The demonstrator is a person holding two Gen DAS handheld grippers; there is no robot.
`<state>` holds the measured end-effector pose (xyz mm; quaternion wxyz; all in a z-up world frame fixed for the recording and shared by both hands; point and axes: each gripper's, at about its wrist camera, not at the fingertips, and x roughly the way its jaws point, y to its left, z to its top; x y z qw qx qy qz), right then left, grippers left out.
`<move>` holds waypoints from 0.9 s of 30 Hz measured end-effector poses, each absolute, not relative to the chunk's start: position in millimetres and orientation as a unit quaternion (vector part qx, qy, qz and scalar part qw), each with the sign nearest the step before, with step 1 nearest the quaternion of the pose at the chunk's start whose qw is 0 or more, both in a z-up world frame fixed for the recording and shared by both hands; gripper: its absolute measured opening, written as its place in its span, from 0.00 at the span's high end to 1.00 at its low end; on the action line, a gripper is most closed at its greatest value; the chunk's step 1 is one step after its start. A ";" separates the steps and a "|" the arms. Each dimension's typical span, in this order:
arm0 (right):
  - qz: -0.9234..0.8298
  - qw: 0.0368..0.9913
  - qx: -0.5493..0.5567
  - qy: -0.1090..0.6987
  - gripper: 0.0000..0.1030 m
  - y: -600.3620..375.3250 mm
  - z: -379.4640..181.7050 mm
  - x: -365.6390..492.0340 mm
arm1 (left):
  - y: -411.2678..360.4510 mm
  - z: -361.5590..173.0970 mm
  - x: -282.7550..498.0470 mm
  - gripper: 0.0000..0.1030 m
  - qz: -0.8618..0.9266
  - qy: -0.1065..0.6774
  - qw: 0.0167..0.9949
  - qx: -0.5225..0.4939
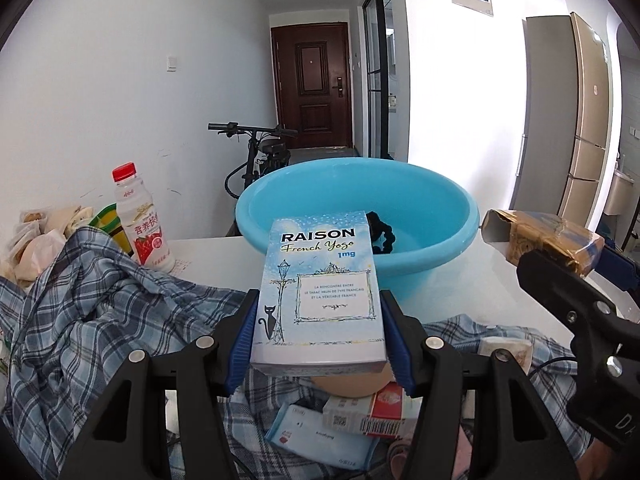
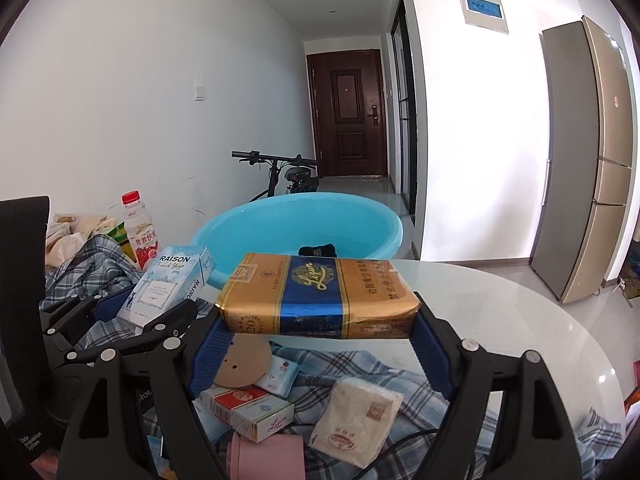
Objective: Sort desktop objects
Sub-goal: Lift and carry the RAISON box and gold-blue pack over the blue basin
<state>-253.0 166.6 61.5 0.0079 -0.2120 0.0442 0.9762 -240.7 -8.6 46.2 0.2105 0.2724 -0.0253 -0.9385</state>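
My left gripper (image 1: 320, 344) is shut on a pale blue Raison cigarette box (image 1: 320, 292), held upright above the plaid cloth (image 1: 100, 304); the same box (image 2: 168, 284) shows at the left of the right wrist view. My right gripper (image 2: 320, 344) is shut on a gold-and-blue cigarette pack (image 2: 320, 300), held flat and crosswise; its end (image 1: 540, 240) shows in the left wrist view. Behind both stands a light blue basin (image 1: 360, 216) (image 2: 296, 224) with a dark object (image 1: 384, 236) inside.
Below the grippers on the cloth lie a red-and-white pack (image 2: 248, 412), a tissue packet (image 2: 356, 420), a blue wipes packet (image 1: 320, 436) and a brown disc (image 2: 242, 360). A red-capped drink bottle (image 1: 140, 220) and food bags (image 1: 36, 240) stand left. The white tabletop (image 2: 500, 320) extends right.
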 end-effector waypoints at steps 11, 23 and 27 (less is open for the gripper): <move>0.976 0.005 -0.212 0.042 0.22 179.2 71.9 -273.0 | -12.0 60.4 -269.3 0.42 -0.942 -0.034 0.204 0.265; 0.978 0.005 -0.205 0.030 0.22 182.6 88.9 -304.5 | -21.8 73.8 -305.6 0.42 -0.942 -0.035 0.196 0.271; 0.979 0.004 -0.203 0.034 0.22 187.8 93.5 -314.9 | -31.1 75.1 -318.7 0.42 -0.942 -0.023 0.185 0.280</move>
